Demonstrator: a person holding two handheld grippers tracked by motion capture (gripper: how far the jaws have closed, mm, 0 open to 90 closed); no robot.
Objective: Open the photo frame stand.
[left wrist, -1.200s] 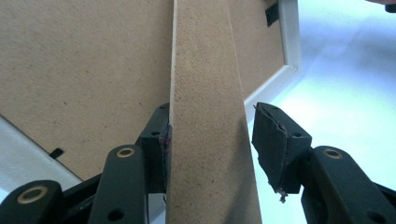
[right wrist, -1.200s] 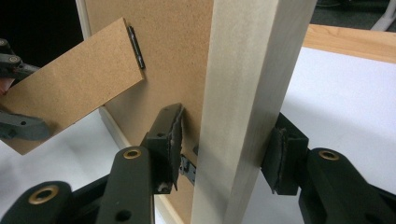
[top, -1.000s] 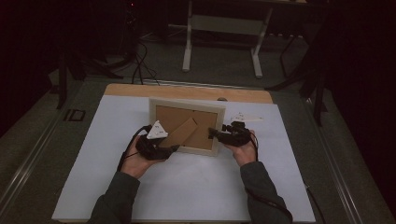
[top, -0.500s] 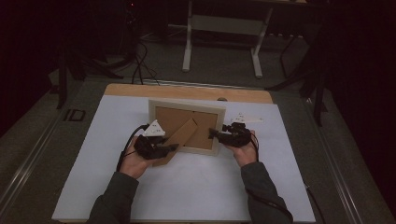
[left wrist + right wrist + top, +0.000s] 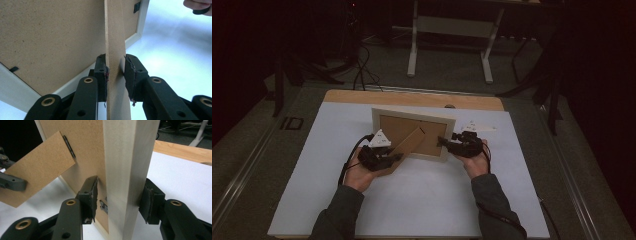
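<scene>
While right gripper [image 5: 117,202] clamps frame [image 5: 412,116] edge, left gripper [image 5: 115,75] pinches stand [image 5: 115,37] — table [image 5: 422,200] open.

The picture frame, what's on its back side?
The picture frame shows a brown backing board held by small black clips, plus a hinged cardboard stand pinched by the left gripper. Its front faces away, hidden.

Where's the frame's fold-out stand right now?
In the high view the stand swings out from the back of the picture frame toward the person's left, mid-table, its free end between the left gripper fingers.
</scene>
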